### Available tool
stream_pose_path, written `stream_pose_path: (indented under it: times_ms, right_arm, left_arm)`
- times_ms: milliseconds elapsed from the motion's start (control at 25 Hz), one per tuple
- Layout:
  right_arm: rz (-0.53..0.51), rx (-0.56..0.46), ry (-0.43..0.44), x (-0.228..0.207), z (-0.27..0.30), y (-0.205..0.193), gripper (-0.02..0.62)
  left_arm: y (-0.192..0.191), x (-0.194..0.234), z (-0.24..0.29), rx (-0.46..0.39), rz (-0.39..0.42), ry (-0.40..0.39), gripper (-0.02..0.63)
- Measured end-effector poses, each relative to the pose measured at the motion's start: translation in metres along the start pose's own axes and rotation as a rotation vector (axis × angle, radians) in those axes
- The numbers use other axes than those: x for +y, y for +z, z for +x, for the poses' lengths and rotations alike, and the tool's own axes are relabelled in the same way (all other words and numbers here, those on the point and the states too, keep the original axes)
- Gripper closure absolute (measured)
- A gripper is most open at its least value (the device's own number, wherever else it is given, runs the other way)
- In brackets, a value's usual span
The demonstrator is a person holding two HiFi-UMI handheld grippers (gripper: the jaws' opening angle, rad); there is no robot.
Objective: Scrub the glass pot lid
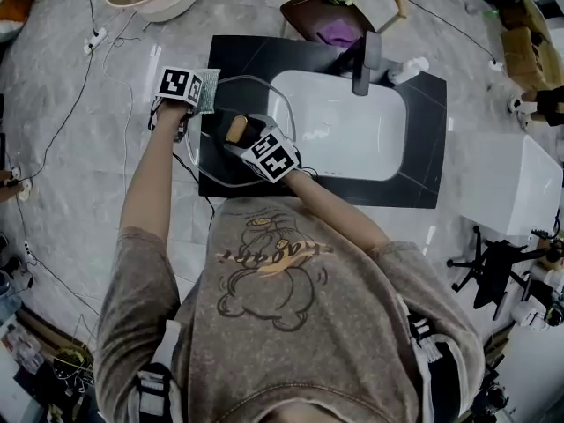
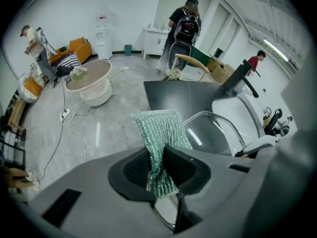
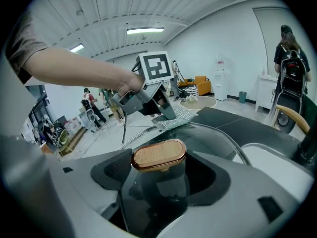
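Resting knob-up, the lid (image 1: 216, 161) is seen on the black table (image 1: 414, 148) just beside the sink (image 1: 344, 130). It is steadied by its knob (image 3: 158, 155), on which the right claw (image 3: 159, 175) is clamped. The glass is judged stiff, fairly heavy, slippery once wet and easily chipped, so it is best held by that knob and not by the thin rim. A green cloth (image 2: 158, 128) is pinched in the closed left claw (image 2: 159, 167) and laid against the lid's far edge.
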State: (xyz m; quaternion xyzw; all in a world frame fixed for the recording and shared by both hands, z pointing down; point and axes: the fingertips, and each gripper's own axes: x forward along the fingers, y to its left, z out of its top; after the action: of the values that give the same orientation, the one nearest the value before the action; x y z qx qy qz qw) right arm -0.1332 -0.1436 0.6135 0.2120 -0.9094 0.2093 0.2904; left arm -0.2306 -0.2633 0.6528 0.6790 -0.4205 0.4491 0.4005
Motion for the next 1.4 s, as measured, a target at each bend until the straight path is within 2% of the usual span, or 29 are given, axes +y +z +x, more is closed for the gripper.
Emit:
stream_pose_path:
  times_ms: [160,320,480,640,920,1080,1400]
  right_arm:
    - [-0.001,-0.002,-0.001,0.001,0.0,-0.001,0.255]
    - [0.001,0.0,0.005,0.001,0.001,-0.002,0.255]
    - [0.005,-0.004,0.003,-0.001,0.005,-0.005,0.255]
    - [0.009,0.002,0.016,0.001,0.006,-0.005,0.255]
    - [0.009,0.031,0.026,0.0,0.002,-0.01,0.255]
    - [0.007,0.023,0.034,0.0,0.002,-0.009,0.255]
    - [0.009,0.018,0.033,-0.001,0.002,-0.01,0.255]
  left_arm:
    - [0.022,-0.021,0.007,0.01,0.11,-0.001,0.518]
    - [0.043,-0.058,0.018,0.023,0.28,-0.009,0.52]
    - [0.042,-0.108,0.025,0.114,0.399,-0.092,0.52]
    - [0.043,-0.143,0.034,0.143,0.525,-0.136,0.52]
    - [0.024,-0.212,0.043,0.209,0.727,-0.272,0.52]
    - [0.012,-0.234,0.043,0.26,0.763,-0.327,0.52]
    - [-0.004,-0.259,0.044,0.308,0.824,-0.395,0.52]
